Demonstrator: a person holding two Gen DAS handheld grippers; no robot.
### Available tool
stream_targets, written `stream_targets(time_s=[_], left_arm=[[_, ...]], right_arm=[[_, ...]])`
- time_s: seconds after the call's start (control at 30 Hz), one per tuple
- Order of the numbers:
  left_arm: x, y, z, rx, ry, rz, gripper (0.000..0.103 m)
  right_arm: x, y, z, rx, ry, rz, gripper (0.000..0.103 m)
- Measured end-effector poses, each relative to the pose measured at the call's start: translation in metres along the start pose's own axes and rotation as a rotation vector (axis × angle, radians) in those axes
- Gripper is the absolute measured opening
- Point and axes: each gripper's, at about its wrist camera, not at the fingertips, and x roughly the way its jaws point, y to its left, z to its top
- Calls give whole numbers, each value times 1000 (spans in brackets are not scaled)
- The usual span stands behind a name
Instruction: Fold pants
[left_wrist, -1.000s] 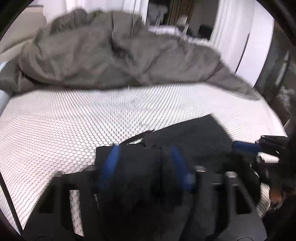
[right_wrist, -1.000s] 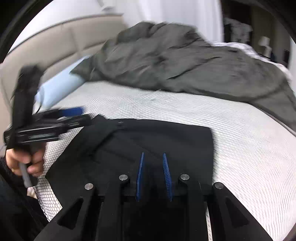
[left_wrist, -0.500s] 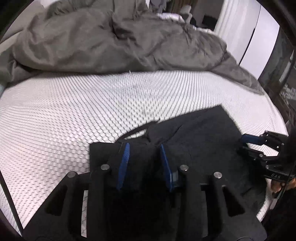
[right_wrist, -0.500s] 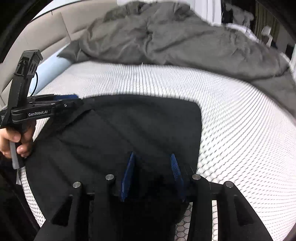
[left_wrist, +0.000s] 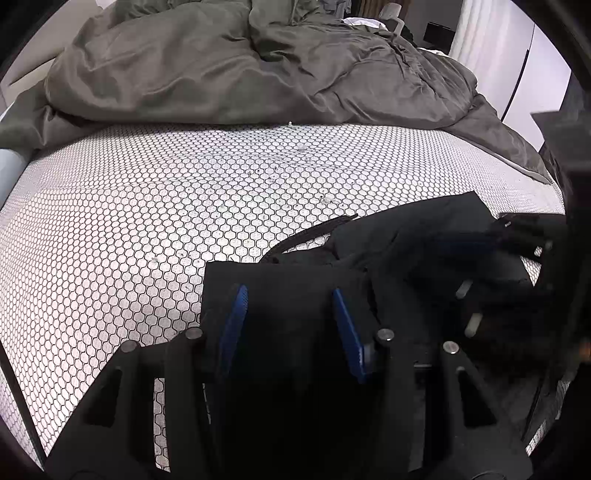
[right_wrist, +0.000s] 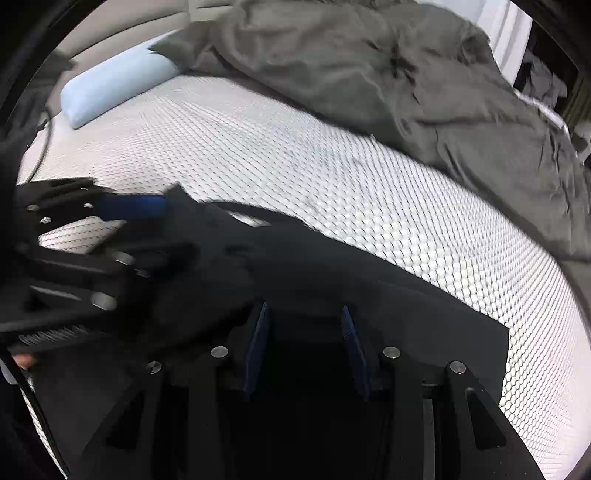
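Bedding fills both views: a white mattress (left_wrist: 155, 206) with a honeycomb pattern, and a rumpled grey duvet (left_wrist: 240, 62) heaped across its far side from ten to two o'clock. In the right wrist view a pale blue pillow (right_wrist: 110, 88) lies at ten o'clock against the headboard. The black pants (left_wrist: 424, 251) lie flat on the mattress at the near edge, filling the lower part of each view from about four to seven o'clock, with a thin drawstring loop (left_wrist: 310, 234) curling out toward twelve. The left gripper (left_wrist: 288, 317) sits low over the pants with its blue pads spread and opening; dark cloth lies between them, but the pads do not press on it. The right gripper (right_wrist: 304, 336) likewise stands parted over the black cloth, gripping nothing. From the left wrist view the right gripper appears blurred at three o'clock.
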Motion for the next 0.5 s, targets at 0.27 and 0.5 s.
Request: stream_targets(time_s=[0.27, 0.5], left_arm=[[-14, -6, 2, -22, -11, 3, 46], [-41, -53, -29, 113, -53, -80, 46]], right_arm=[[-58, -95, -59, 292, -38, -168, 40], [-73, -15, -59, 153, -123, 17, 40]])
